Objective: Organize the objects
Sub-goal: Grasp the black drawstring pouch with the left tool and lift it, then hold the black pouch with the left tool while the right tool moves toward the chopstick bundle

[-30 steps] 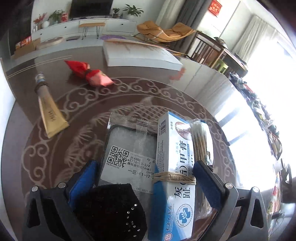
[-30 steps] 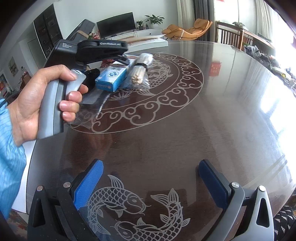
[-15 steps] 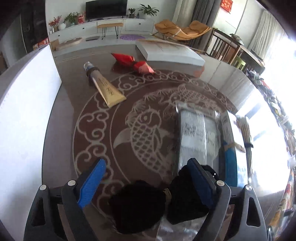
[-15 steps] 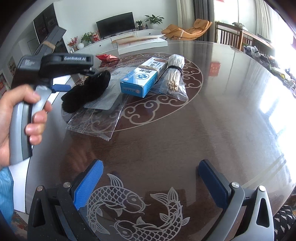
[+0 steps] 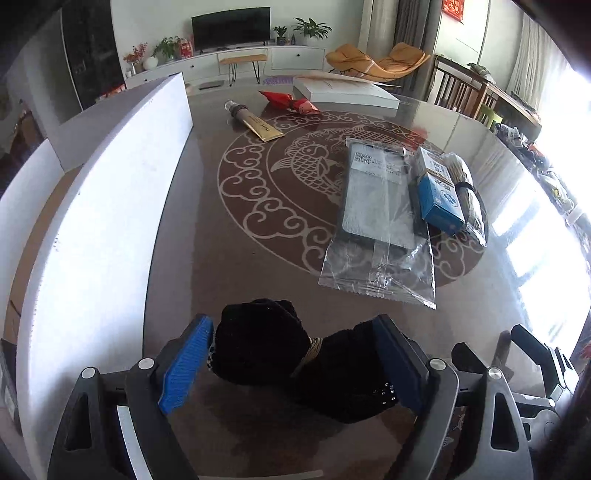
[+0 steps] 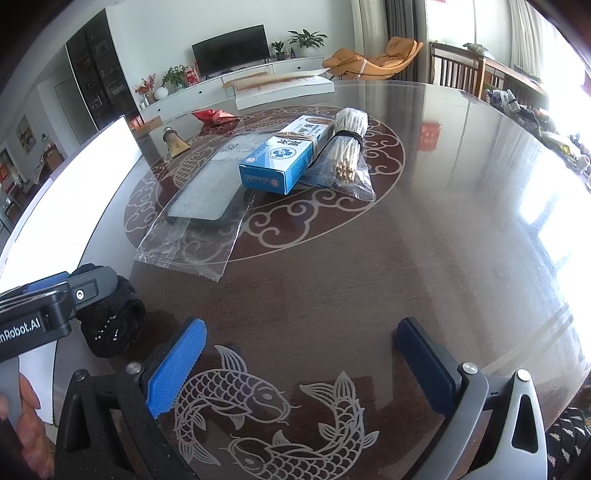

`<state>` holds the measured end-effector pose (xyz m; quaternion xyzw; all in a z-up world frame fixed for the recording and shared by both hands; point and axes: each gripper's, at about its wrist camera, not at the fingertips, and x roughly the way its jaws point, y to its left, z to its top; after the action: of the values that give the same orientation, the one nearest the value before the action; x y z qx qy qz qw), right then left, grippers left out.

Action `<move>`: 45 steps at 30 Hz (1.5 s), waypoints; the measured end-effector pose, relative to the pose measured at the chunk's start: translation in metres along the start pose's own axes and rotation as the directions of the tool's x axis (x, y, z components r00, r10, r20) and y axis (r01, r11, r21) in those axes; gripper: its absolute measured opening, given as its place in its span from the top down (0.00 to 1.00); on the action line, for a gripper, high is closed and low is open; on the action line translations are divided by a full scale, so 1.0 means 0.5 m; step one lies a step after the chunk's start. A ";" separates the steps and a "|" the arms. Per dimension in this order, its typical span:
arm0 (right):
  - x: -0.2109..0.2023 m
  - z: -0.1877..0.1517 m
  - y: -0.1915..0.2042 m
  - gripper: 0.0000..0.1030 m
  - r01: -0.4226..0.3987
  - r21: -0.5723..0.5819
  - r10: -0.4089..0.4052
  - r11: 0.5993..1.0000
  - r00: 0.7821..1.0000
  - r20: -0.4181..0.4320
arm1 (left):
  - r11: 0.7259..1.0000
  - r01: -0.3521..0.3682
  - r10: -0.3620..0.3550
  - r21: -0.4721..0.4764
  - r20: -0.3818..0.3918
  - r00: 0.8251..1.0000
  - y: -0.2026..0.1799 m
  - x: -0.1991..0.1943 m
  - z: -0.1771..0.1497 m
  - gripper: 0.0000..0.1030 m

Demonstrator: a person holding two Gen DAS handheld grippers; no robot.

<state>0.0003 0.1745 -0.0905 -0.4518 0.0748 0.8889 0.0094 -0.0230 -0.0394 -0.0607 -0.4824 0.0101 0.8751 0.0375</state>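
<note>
While the left claw [image 5: 291,363] grips the black fabric bundle [image 5: 295,354] above the near table [image 5: 236,258] edge, carry it steady.
Keep the squeeze; right claw [image 6: 303,362] stands apart, empty; white box [image 5: 92,206] lies left, a likely drop spot.

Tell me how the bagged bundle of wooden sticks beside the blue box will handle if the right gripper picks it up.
The bundle of sticks probably stays stiff, being banded together. Its loose clear wrapper looks slippery, so pads may slide. It looks light.

Home living rm: TV [image 5: 231,26], lounge chair [image 5: 376,61]
</note>
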 end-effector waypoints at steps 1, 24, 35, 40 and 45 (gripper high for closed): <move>0.000 0.000 -0.001 0.00 -0.002 0.001 0.002 1.000 1.000 0.001 | 1.000 -0.004 0.004 0.001 0.020 1.000 -0.005 -0.009 0.002 0.15; 0.009 -0.002 0.019 0.00 0.063 -0.065 -0.064 0.996 0.998 -0.010 | 0.991 -0.108 0.105 0.082 0.043 0.994 -0.023 0.019 -0.024 0.10; 0.010 -0.004 0.017 0.00 0.069 -0.068 -0.070 0.995 0.997 -0.012 | 1.000 0.003 -0.002 -0.010 0.038 0.999 0.025 -0.067 -0.003 0.10; 0.007 -0.002 0.011 0.00 0.052 -0.050 -0.053 0.997 0.999 -0.009 | 0.972 0.182 -0.189 -0.150 -0.029 0.982 0.048 -0.067 -0.008 0.10; 0.007 -0.004 0.012 0.00 0.063 -0.060 -0.064 0.996 0.998 -0.011 | 0.961 0.207 -0.229 -0.185 -0.112 0.967 0.040 -0.019 -0.023 0.10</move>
<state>-0.0008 0.1681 -0.0936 -0.4597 0.0340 0.8871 0.0236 -0.0097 -0.0605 -0.0592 -0.5388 -0.1163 0.8294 0.0913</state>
